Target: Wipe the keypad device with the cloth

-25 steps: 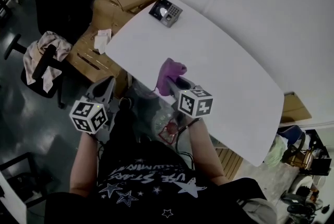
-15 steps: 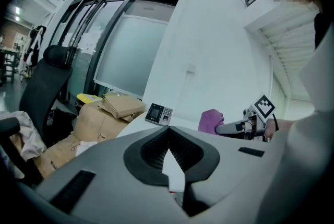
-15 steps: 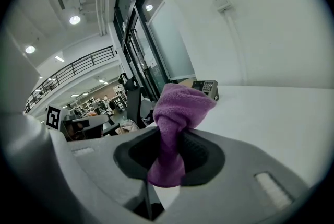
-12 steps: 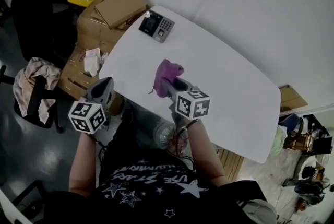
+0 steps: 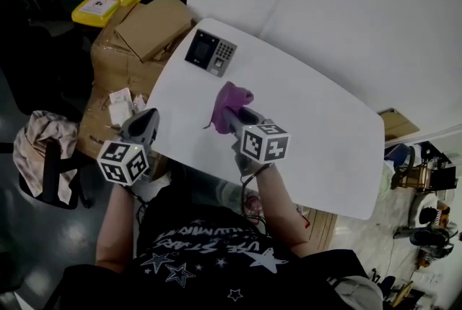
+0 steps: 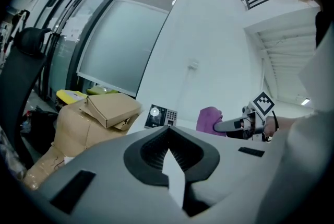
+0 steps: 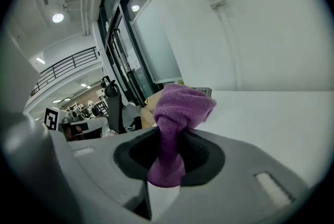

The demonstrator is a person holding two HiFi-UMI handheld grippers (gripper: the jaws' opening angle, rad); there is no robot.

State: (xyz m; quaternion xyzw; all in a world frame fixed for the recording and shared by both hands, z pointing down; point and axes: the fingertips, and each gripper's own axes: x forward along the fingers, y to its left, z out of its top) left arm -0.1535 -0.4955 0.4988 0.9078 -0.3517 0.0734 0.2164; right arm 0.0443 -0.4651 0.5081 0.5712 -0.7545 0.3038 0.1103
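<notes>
Right gripper view: right gripper [image 7: 165, 161] clamps cloth [image 7: 182, 104] | soft, limp, pinched mid-bunch | left gripper [image 6: 169, 157] closed, empty | keypad [image 5: 211, 53] likely rigid, light

Bare table [image 5: 310, 113] separates cloth [image 5: 232, 99] from keypad device [image 5: 211, 52]; cardboard boxes [image 5: 148, 27] crowd the table's left edge.

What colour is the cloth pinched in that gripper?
Purple cloth, clearest in the right gripper view.

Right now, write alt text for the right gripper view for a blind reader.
The right gripper is shut on a purple cloth that bunches up above its fingers. Beyond lies a white table, with an edge of the keypad device just showing behind the cloth.
</notes>
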